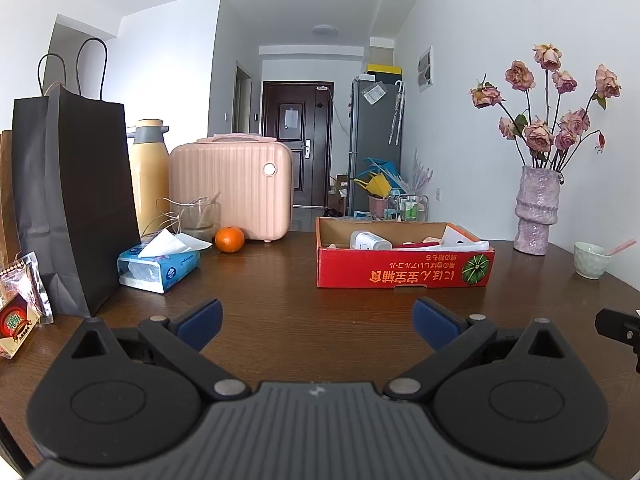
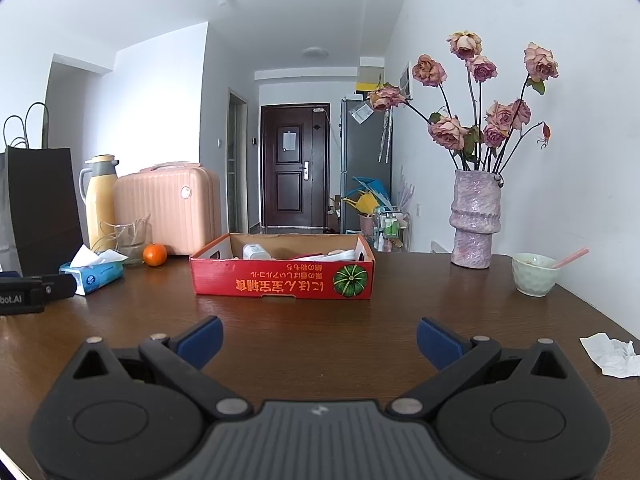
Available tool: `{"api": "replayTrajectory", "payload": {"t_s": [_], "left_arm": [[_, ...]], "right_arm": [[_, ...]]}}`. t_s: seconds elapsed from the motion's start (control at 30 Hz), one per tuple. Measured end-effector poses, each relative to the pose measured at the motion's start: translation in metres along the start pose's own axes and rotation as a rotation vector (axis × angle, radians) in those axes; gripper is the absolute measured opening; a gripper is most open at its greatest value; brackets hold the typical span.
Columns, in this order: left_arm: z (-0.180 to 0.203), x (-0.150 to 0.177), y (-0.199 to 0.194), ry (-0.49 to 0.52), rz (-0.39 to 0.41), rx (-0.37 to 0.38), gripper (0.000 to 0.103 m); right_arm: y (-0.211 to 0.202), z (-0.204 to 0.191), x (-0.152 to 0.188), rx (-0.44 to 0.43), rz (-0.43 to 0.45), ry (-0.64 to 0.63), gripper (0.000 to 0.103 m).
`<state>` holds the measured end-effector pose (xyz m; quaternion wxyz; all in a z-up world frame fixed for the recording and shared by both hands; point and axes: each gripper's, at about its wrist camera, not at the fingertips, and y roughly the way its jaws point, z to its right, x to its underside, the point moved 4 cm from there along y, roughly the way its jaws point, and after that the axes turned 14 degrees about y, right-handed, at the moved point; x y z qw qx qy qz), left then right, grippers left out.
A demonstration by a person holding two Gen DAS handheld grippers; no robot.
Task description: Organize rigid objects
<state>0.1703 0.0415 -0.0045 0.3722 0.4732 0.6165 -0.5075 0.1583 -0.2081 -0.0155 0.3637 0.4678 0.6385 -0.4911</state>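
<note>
A shallow red cardboard box [image 1: 404, 272] [image 2: 280, 280] with a pumpkin print stands mid-table, holding a white bottle [image 1: 370, 240] [image 2: 256, 251] and papers. An orange [image 1: 229, 239] [image 2: 155, 254] lies by a glass jar [image 1: 199, 215] [image 2: 130, 238]. A blue tissue pack [image 1: 158, 264] [image 2: 94, 274] sits to the left. My left gripper [image 1: 318, 322] is open over bare table, short of the box. My right gripper [image 2: 320, 340] is open too, nothing between its blue pads. Each gripper shows at the edge of the other's view.
A black paper bag [image 1: 72, 200] [image 2: 38, 208], yellow thermos [image 1: 149, 176] [image 2: 100, 200] and pink case [image 1: 232, 188] [image 2: 168, 208] line the left rear. A vase of dried roses [image 1: 536, 212] [image 2: 476, 220], a green cup [image 1: 592, 260] [image 2: 534, 274] and crumpled paper [image 2: 612, 354] are on the right.
</note>
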Motion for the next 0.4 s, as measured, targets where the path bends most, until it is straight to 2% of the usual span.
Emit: {"api": "replayTrajectory", "payload": {"t_s": [0.4], "left_arm": [[0.0,0.0024,0.0041,0.005,-0.004,0.006,0.103]], "right_arm": [[0.001,-0.0007,0.0031,0.004,-0.01,-0.004,0.103]]}}
